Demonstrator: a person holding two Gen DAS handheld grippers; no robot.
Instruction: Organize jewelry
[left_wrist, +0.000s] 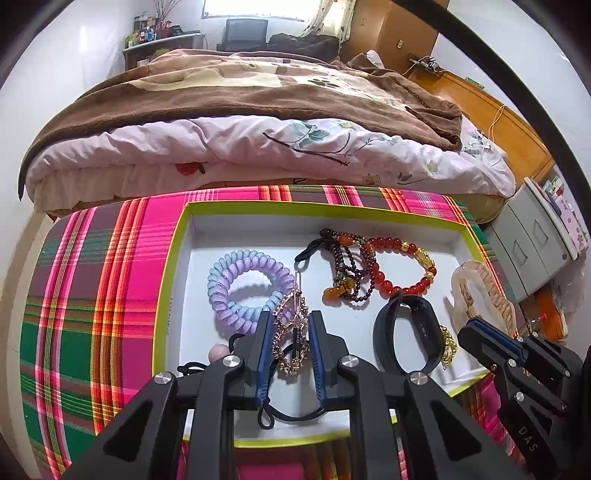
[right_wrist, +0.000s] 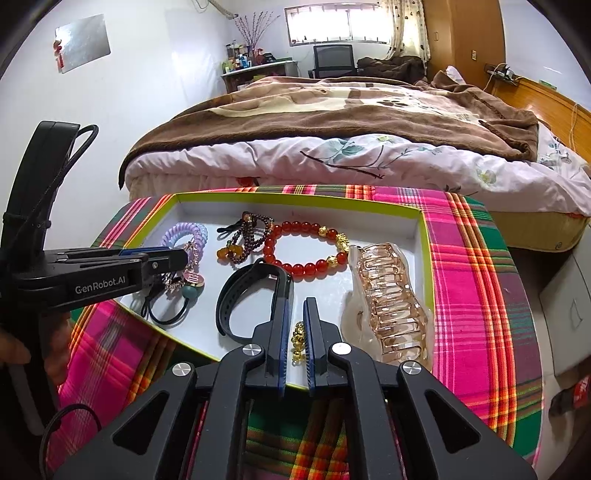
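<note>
**Two grippers poised over a tray of jewelry**

Nearest the left wrist camera, the left gripper has its jaws spread a little around a gold chain piece; the chain sits in the gap, and whether the pads press it cannot be told. Nearest the right wrist camera, the right gripper has its jaws close together with a narrow slot between them, and a small gold-bead bracelet lies in that slot on the tray floor, not clearly pinched.

Both work over a shallow white tray with a lime-green rim that rests on a bench covered in a bright plaid cloth. Just beside the right gripper lie a black fitness band and a clear peach hair claw. A black hair tie with a round bead lies by the left gripper.

Further in are lilac and blue spiral hair ties, a red bead bracelet and a dark bead strand with amber beads.

Beyond the bench stands a bed with a pale floral quilt and a brown blanket.
</note>
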